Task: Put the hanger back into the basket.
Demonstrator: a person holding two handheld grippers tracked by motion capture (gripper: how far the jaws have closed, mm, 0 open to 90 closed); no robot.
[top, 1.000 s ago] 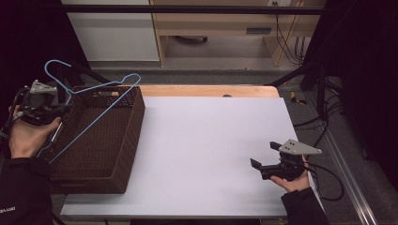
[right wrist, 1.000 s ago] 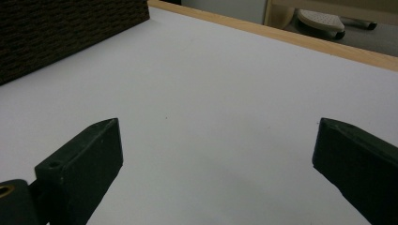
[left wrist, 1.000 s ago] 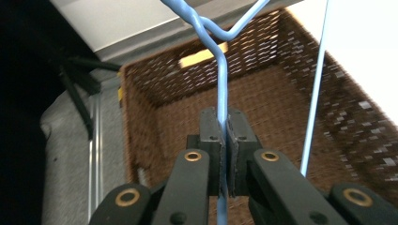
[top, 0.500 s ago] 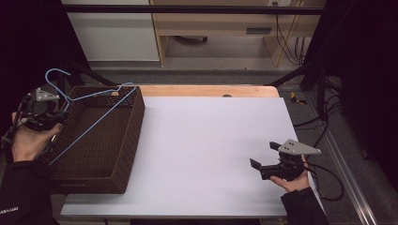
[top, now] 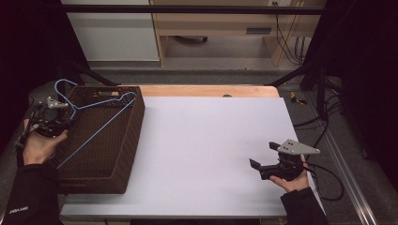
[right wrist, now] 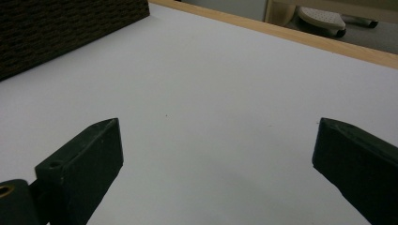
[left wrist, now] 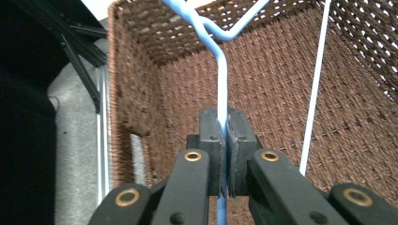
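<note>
The hanger (top: 96, 115) has sunk into the basket (top: 126, 140), walls close around.

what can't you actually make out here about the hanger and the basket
- Hanger hook end: in the left gripper view it runs below the picture's bottom edge, behind the left gripper clamped on the wire.
- Basket floor: in the high view too dark to tell whether the hanger's lower corner touches it.
- Basket in the right gripper view: cut off by the top-left corner; a dark wall patch is all that shows.
</note>
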